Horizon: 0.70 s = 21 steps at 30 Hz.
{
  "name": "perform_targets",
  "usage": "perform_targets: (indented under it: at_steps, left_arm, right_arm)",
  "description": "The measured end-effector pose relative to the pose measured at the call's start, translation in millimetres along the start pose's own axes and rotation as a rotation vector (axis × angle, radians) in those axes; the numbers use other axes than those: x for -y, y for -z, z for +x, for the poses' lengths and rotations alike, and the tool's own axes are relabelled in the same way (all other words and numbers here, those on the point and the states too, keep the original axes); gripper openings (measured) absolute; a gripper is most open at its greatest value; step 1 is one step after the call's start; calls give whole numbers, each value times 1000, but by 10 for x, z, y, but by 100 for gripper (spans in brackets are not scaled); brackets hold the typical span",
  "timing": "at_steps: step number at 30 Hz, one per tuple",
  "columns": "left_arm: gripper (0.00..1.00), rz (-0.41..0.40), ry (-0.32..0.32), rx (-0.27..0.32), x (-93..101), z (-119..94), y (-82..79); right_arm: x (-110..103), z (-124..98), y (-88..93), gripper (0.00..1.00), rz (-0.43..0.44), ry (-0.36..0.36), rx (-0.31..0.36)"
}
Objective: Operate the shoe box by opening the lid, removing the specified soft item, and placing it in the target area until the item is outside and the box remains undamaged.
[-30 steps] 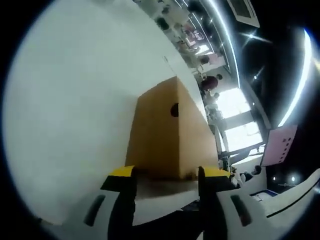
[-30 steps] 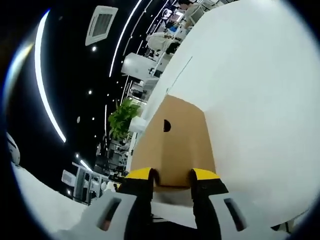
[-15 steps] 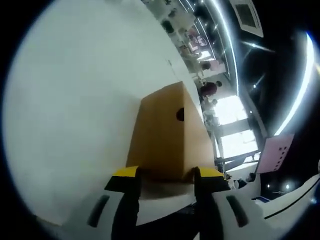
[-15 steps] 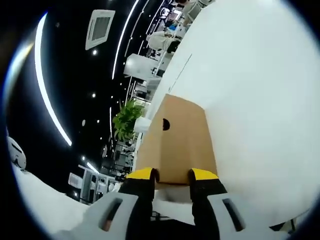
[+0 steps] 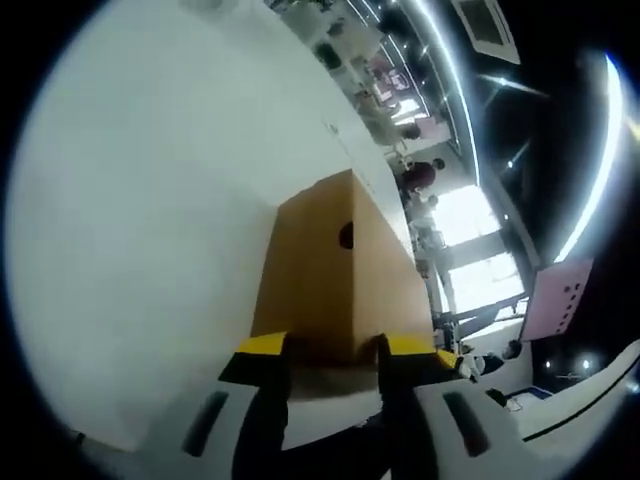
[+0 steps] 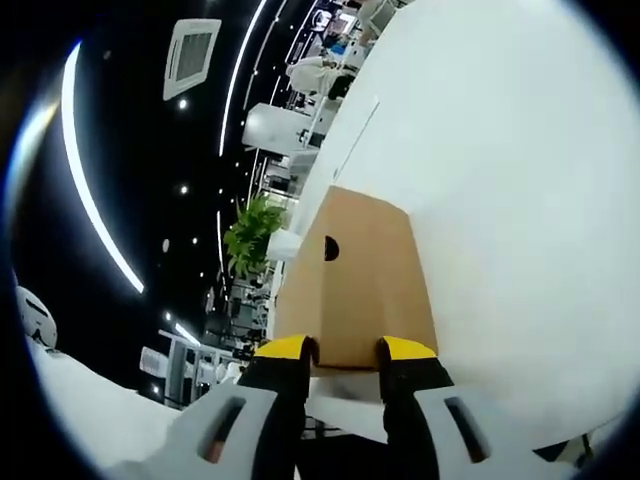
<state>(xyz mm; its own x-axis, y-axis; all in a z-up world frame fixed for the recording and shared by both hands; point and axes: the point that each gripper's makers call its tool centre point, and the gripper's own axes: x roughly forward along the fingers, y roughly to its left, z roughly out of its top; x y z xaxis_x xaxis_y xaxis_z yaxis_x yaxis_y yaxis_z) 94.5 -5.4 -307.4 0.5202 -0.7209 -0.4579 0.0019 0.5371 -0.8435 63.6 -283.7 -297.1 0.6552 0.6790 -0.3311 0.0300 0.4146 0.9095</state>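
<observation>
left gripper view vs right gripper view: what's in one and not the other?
Left gripper view: a pink perforated panel and bright windows beyond the table. Right gripper view: a green leafy plant and a square ceiling vent. Shared: the brown cardboard shoe box with a round hole in its end, on the white table, and each view's own yellow-tipped gripper, left and right, with the box's near edge between its jaws.

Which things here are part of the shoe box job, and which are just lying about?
Part of the job:
- cardboard shoe box, lid on
- left gripper, jaws at the box's near edge
- right gripper, likewise
- white table

Just around:
- potted plant
- pink board
</observation>
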Motion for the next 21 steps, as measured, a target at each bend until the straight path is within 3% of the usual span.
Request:
perform_targets:
  at_steps: [21]
  left_arm:
    - [33,-2,-14,-3,104,-46,-49]
  right_arm:
    - [-79,-20,-22,26,35,-5,-14]
